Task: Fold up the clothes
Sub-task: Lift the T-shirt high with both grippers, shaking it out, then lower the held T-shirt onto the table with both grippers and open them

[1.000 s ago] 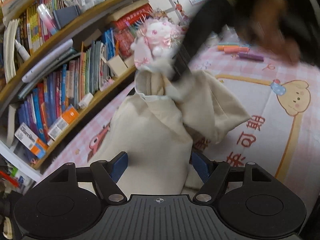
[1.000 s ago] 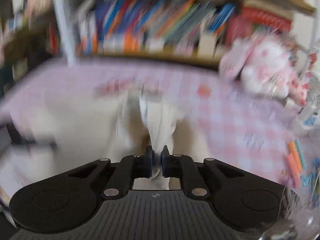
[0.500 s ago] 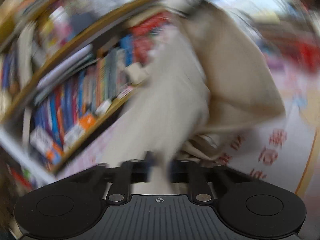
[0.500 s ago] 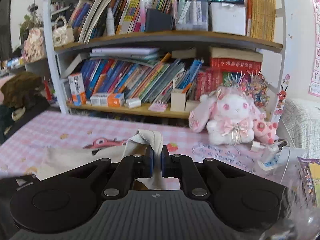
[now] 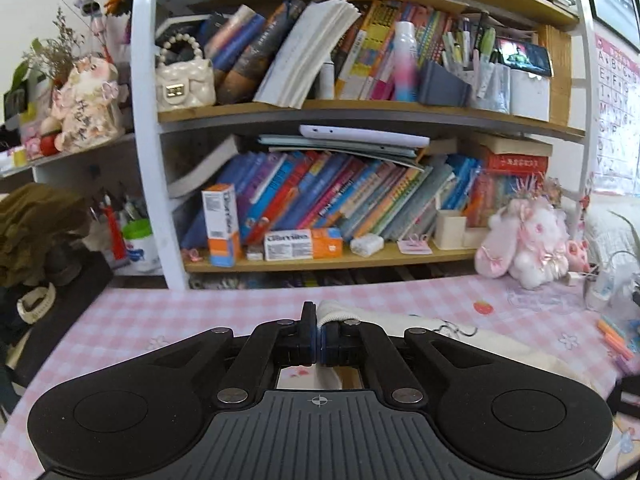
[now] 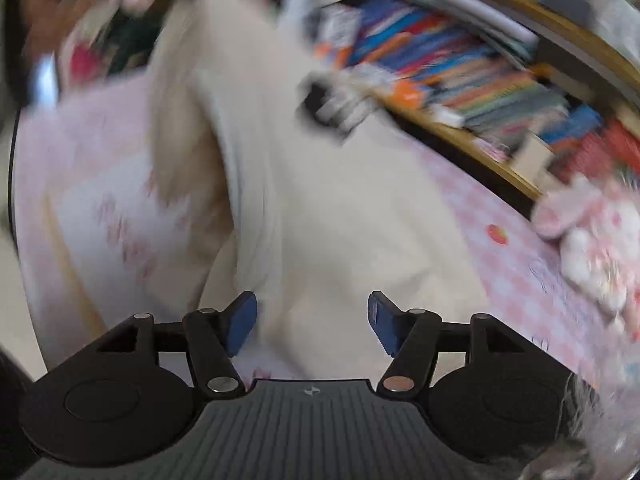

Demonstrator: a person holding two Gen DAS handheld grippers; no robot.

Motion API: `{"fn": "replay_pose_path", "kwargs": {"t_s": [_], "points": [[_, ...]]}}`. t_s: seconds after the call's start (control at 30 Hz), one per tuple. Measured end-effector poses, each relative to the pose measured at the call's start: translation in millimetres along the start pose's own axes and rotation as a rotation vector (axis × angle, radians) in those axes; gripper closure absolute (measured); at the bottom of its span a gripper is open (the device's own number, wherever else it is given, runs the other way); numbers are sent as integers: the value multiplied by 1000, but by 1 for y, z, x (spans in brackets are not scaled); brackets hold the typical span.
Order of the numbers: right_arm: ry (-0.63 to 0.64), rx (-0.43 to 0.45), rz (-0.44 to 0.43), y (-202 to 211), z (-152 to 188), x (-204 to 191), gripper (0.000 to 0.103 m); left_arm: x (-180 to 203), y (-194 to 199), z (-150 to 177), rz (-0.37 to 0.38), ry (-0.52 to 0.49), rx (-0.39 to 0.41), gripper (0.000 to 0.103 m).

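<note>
Few markings can be read. In the left wrist view, a tall white and orange box standing on the lower shelf carries blue vertical lettering, too blurred to spell out. A flat white and orange box lying beside it bears a blue brand word, also unclear. The alphabet chart on the wall at right shows pink capital letters, A, B and C along its top row. Book spines carry print too small to read. The right wrist view is too blurred for any text.
</note>
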State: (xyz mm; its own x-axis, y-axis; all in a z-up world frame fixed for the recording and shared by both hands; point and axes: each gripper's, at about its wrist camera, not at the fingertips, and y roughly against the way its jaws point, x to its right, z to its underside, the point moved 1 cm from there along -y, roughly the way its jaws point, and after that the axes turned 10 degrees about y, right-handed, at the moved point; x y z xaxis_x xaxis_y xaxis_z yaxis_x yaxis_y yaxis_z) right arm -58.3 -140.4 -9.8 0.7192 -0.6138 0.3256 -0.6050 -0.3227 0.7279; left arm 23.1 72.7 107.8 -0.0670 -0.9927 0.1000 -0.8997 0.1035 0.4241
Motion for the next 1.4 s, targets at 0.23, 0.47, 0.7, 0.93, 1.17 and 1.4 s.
{"fn": "replay_pose_path", "kwargs": {"t_s": [0.23, 0.47, 0.7, 0.93, 1.17, 1.4], "points": [[317, -34, 105, -17, 17, -41, 46, -2, 0, 0, -24, -5, -2, 101], [115, 10, 163, 1, 12, 13, 99, -20, 18, 2, -31, 49, 5, 101], [-345, 416, 361, 128, -20, 126, 100, -19, 80, -28, 40, 116, 211, 101], [-116, 915, 636, 270, -64, 111, 100, 4, 202, -85, 84, 128, 706, 101], [45, 1295, 666, 352, -69, 98, 100, 16, 289, -110, 82, 127, 1051, 101], [69, 1372, 591, 373, -86, 107, 99, 5, 290, -128, 82, 192, 1083, 101]]}}
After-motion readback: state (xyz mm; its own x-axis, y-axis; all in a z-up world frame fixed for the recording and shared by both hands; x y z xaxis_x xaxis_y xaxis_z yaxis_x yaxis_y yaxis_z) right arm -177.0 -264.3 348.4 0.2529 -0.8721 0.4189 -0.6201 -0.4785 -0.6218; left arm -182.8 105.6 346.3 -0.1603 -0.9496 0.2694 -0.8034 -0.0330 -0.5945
